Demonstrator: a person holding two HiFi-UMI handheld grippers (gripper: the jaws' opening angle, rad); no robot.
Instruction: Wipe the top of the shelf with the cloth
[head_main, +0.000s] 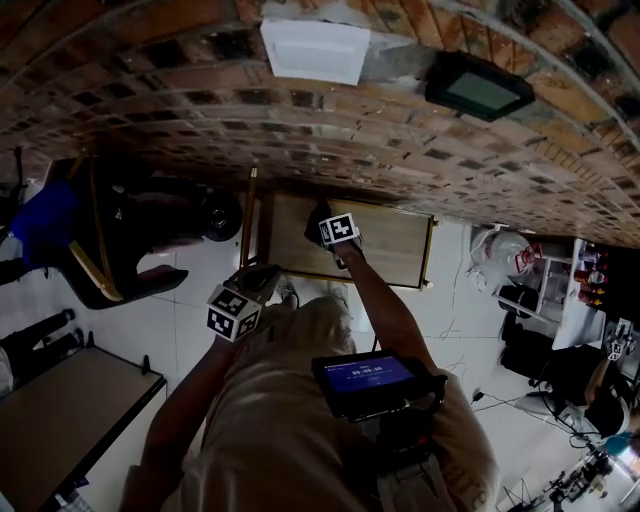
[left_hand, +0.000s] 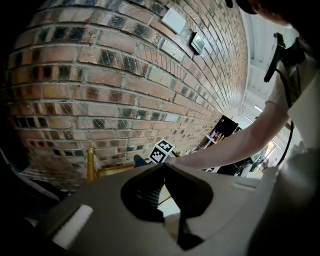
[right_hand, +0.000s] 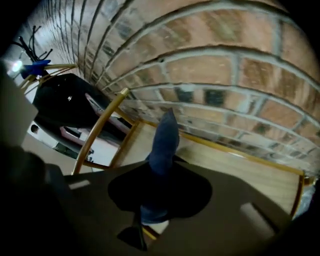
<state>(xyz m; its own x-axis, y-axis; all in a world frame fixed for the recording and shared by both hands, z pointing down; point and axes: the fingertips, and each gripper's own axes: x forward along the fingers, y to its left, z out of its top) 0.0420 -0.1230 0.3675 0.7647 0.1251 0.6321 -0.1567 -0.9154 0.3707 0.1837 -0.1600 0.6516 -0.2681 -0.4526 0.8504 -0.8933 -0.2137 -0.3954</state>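
Observation:
A shelf with a wooden top (head_main: 390, 240) and a gold frame stands against the brick wall. My right gripper (head_main: 325, 225) is over the top's left end, shut on a dark blue cloth (head_main: 316, 222). In the right gripper view the cloth (right_hand: 165, 137) sticks out past the jaws of the right gripper (right_hand: 161, 167) over the wooden top (right_hand: 230, 167). My left gripper (head_main: 266, 277) hangs off the shelf's near left corner. Its jaws in the left gripper view (left_hand: 162, 169) meet with nothing between them. That view also shows the cloth (left_hand: 139, 160).
A black chair (head_main: 130, 235) with a gold frame stands left of the shelf. A table (head_main: 60, 420) is at lower left. Bags and cluttered racks (head_main: 555, 290) fill the right. On the brick wall hang a white box (head_main: 315, 50) and a dark panel (head_main: 478, 88).

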